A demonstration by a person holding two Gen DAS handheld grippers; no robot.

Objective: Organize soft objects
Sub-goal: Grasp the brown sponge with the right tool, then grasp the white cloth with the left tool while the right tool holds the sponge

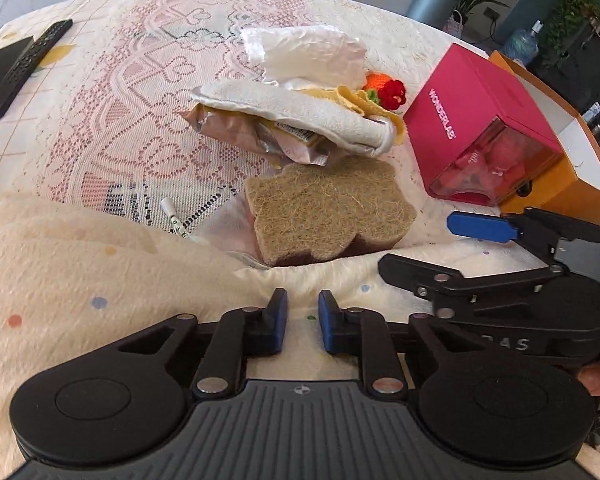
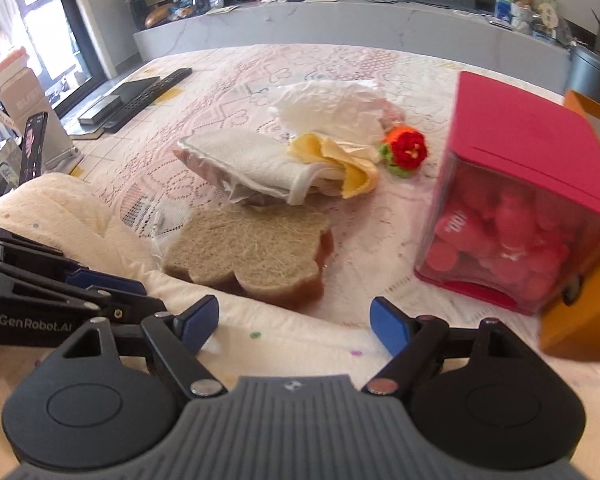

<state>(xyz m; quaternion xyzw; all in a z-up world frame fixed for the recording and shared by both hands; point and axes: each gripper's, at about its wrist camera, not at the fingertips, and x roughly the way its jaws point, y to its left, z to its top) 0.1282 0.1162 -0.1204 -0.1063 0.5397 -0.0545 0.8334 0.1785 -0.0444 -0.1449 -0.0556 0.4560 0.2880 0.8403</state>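
Cream fleece blanket point(image 1: 100, 280), dotted with colour, lies bunched nearest me on the counter point(image 1: 100, 92), and my left tongs point(image 1: 302, 320) have a raised fold of it pinched between their narrowed pads, while my right tongs point(image 2: 296, 326) stand released and wide over the same edge just beside them. I judge the right pair should bite a matching fold before I lift, so the blanket rises evenly and drags nothing. Beyond lie the fibre sponge point(image 1: 324, 212), a white towel point(image 1: 300, 112), the crochet flower point(image 1: 394, 94) and pink box point(image 1: 480, 100).
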